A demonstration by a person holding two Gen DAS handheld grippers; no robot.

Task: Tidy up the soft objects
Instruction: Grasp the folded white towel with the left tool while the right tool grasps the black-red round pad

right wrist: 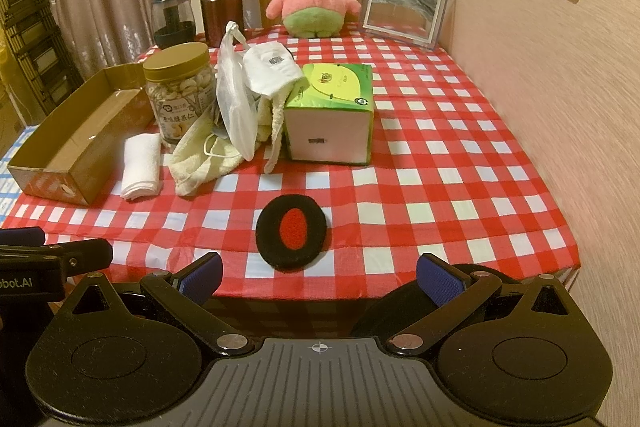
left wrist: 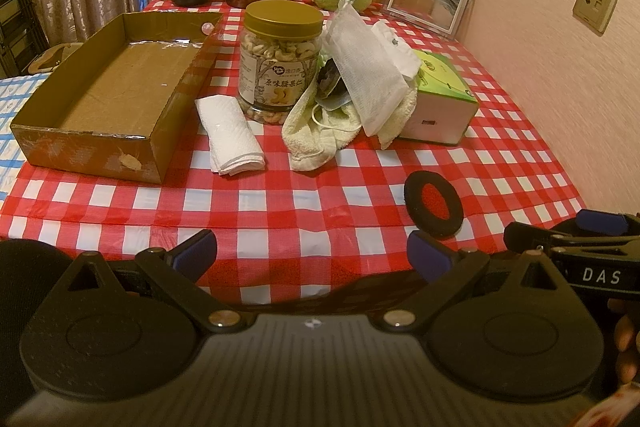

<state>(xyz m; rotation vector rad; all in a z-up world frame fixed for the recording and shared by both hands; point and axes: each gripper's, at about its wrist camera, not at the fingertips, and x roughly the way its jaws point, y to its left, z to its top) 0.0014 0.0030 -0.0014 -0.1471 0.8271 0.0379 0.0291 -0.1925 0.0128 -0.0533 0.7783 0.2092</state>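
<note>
Checked red/white tablecloth (right wrist: 460,163) on a table in a curtained room, wall w/ sockets on the right side. Both grippers hover at the near table edge, nothing held.

Right gripper (right wrist: 318,277): jaws wide, empty. Straight ahead of it, just past the fingertips, lies the black foam ring (right wrist: 291,231) flat on the cloth, red showing thru its hole; oval long axis runs roughly away from the jaws. Left gripper (left wrist: 312,253): jaws wide too, empty; the ring sits off to its right, beyond its right finger. So right arm looks nearer and better lined up for the ring, prob. the first pick.

Farther out from the ring: soft pile, pale yellow towel (right wrist: 196,155) w/ white mesh bag (right wrist: 236,99) and white face mask (right wrist: 272,69) on top, leaning on the green tissue box (right wrist: 332,107). Left of the ring, beyond it: folded white paper towel (left wrist: 230,135), then open cardboard box (left wrist: 116,83), empty, likely the drop spot. Cashew jar (left wrist: 282,63) stands behind the paper towel. Far back from the ring: pink star plush (right wrist: 312,1), picture frame (right wrist: 404,9).
</note>
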